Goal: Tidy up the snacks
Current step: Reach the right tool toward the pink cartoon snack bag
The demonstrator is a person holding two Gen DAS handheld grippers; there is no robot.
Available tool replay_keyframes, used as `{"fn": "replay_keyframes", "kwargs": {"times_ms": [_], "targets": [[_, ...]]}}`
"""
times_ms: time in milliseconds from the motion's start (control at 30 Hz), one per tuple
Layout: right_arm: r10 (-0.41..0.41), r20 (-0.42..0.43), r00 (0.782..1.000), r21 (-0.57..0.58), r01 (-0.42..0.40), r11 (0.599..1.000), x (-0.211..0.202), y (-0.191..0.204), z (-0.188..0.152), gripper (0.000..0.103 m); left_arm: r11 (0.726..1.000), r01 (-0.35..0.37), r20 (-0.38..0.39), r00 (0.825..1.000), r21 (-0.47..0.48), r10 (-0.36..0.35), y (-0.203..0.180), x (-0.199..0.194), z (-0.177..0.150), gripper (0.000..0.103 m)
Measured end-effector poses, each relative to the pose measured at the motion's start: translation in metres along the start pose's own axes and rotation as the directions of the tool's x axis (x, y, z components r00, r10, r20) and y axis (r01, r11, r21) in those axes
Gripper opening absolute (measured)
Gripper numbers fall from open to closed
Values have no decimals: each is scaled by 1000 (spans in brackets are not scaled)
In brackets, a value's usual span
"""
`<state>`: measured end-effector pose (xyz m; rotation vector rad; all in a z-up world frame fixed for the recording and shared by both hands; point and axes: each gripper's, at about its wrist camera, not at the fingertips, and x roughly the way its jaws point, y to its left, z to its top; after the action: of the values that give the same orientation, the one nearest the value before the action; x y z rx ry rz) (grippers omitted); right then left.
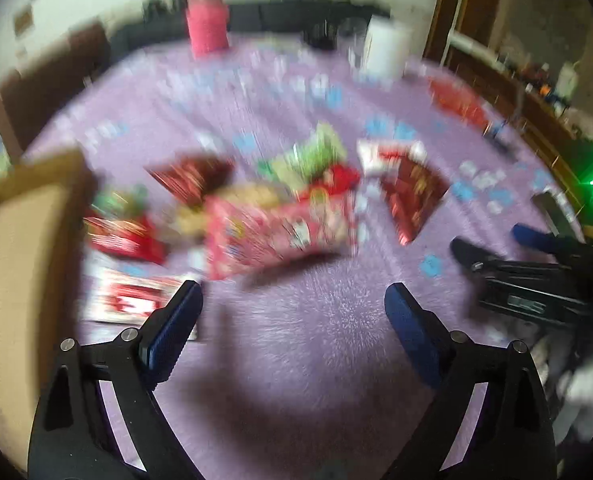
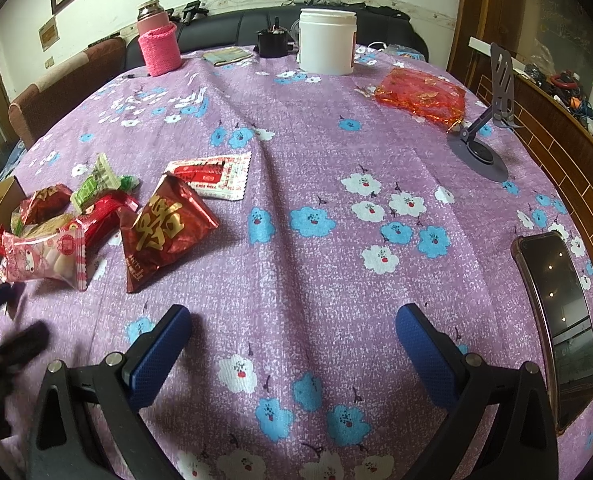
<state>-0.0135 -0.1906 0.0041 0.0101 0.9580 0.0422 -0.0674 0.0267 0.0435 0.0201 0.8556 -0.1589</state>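
Observation:
Several snack packets lie in a heap on the purple flowered tablecloth (image 2: 296, 184). A pink-and-white marshmallow bag (image 1: 280, 228) (image 2: 42, 258) is nearest. A dark red triangular packet (image 2: 164, 228) (image 1: 412, 192), a white-and-red flat sachet (image 2: 212, 174) and a green packet (image 2: 92, 190) (image 1: 308, 158) lie around it. A cardboard box (image 1: 20, 264) stands at the left table edge. My left gripper (image 1: 292, 320) is open and empty, just short of the marshmallow bag; the left wrist view is blurred. My right gripper (image 2: 292, 344) is open and empty over bare cloth, right of the heap.
A pink bottle (image 2: 158, 42), a white jar (image 2: 326, 42) and a small black object (image 2: 272, 42) stand at the far edge. A red gauze pouch (image 2: 420, 96) and a grey phone stand (image 2: 484, 136) are far right. A phone (image 2: 560, 320) lies at the right edge.

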Motion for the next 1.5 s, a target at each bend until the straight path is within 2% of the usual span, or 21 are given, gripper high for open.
{"fn": "replay_keyframes", "kwargs": {"times_ms": [33,100,167,233,267,333,367,433,500,533,567,633,733,833,967,1100,1200,1333,1400,1467,1500], "targets": [[1,-9,1000,-1,-1,1000,2,2,1,103,1000,-21,69,997,14,20,1,-18,0,94],[-1,-26,1000,3,1,1000,2,3,3,103,999,-39,222,974,18,34,7,-63,1,94],[-3,-32,999,2,3,1000,3,3,3,103,1000,-17,367,930,-16,21,22,-107,-1,94],[-3,-32,999,0,3,1000,4,3,3,103,999,26,462,887,-32,-8,38,-128,-6,94],[-3,-32,999,0,3,1000,4,3,3,103,998,47,469,883,-39,-23,48,-133,-7,94],[-6,-31,1000,-1,6,1000,4,3,3,103,994,37,363,932,-98,1,67,-127,-2,94],[-7,-28,1000,0,7,1000,4,4,2,103,988,64,343,939,-140,-12,78,-126,-4,94],[-13,-25,1000,0,13,1000,3,5,2,103,975,111,356,934,-191,-36,93,-128,-10,94],[-23,-29,999,1,23,1000,2,5,2,102,972,102,375,927,-212,-16,104,-134,-15,94],[-42,-31,999,5,42,999,0,4,1,99,973,89,375,927,-213,-3,107,-135,-16,94],[-69,-20,997,3,69,998,-5,4,1,89,974,71,369,929,-215,13,110,-134,-16,94],[-76,28,997,-4,77,997,-22,6,1,87,972,65,362,932,-225,22,115,-136,-23,94],[15,115,993,-24,-12,1000,-54,19,3,86,967,82,332,943,-243,4,121,-128,-31,94],[142,138,980,-110,-127,986,-73,50,6,86,964,111,286,958,-241,-39,120,-115,-37,94],[290,70,955,-209,-270,940,-64,98,11,86,967,132,243,967,-219,-77,114,-103,-41,94],[427,15,904,-90,-424,901,-39,113,32,84,971,139,229,969,-195,-93,115,-102,-48,94],[420,35,907,-45,-418,907,-32,124,49,72,970,139,215,972,-197,-96,118,-100,-52,94],[419,-36,907,-78,-421,904,-17,151,60,55,966,151,193,975,-209,-111,122,-94,-54,94],[449,-107,887,-93,-459,884,-9,159,54,51,966,153,192,975,-207,-114,124,-94,-55,94],[505,-190,842,-80,-526,847,-3,160,44,51,967,154,194,974,-204,-115,127,-97,-57,94],[540,-235,808,-66,-567,821,-2,158,35,51,967,156,195,974,-202,-117,128,-98,-58,94]]}}
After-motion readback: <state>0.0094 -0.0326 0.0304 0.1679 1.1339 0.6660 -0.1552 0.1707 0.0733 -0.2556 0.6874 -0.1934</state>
